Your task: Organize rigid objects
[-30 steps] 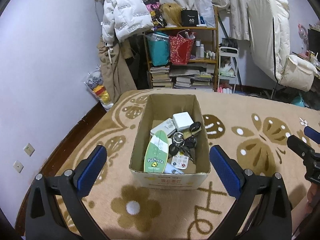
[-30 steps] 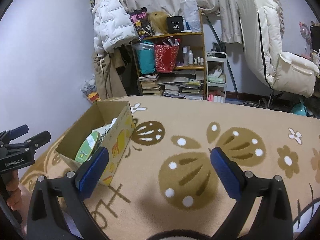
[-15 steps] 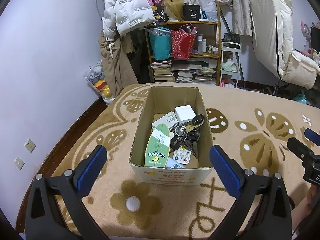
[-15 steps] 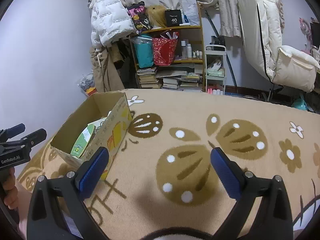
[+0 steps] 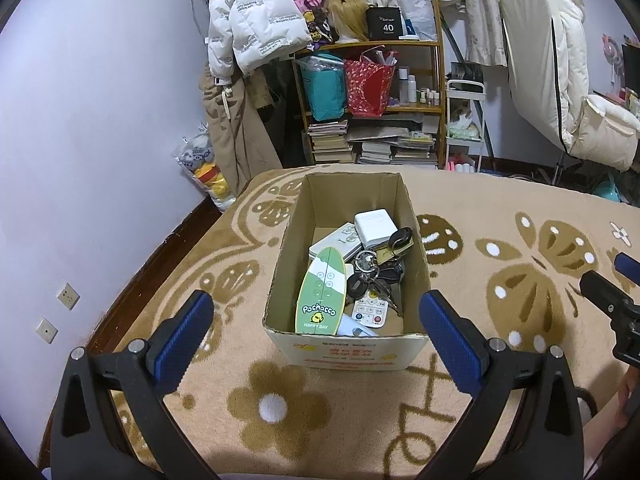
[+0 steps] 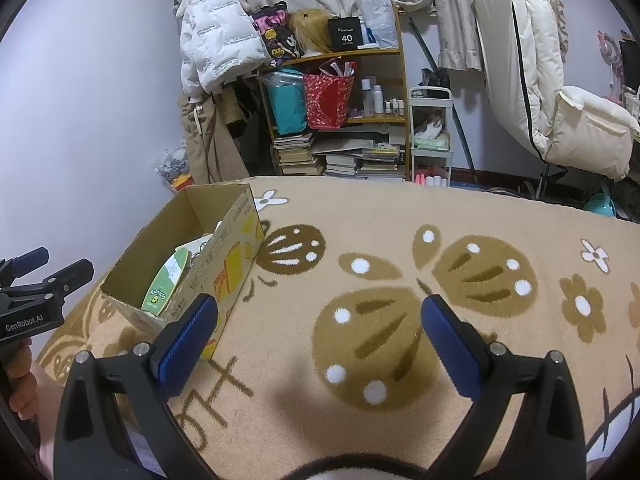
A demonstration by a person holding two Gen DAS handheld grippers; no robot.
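Left wrist view: my left gripper (image 5: pixel 316 332) hangs wide open and empty just before the box (image 5: pixel 348 350), whose long axis runs straight away from me, the board (image 5: pixel 321 292) and keys (image 5: pixel 372 270) inside. Right wrist view: my right gripper (image 6: pixel 318 340), also spread and empty, faces bare rug (image 6: pixel 400 280), with the box ahead-left; the left is nearer.

"Pochacco" and "HAPPY DAY" are printed on the green-and-white surfboard-shaped card (image 5: pixel 321 294) standing in the open brown cardboard box (image 5: pixel 348 354). "GenRobot.AI" is read on the black left gripper (image 6: pixel 28 300). The number "40" is shown on a small black box (image 5: pixel 384 24) atop the wooden shelf (image 5: pixel 438 80).
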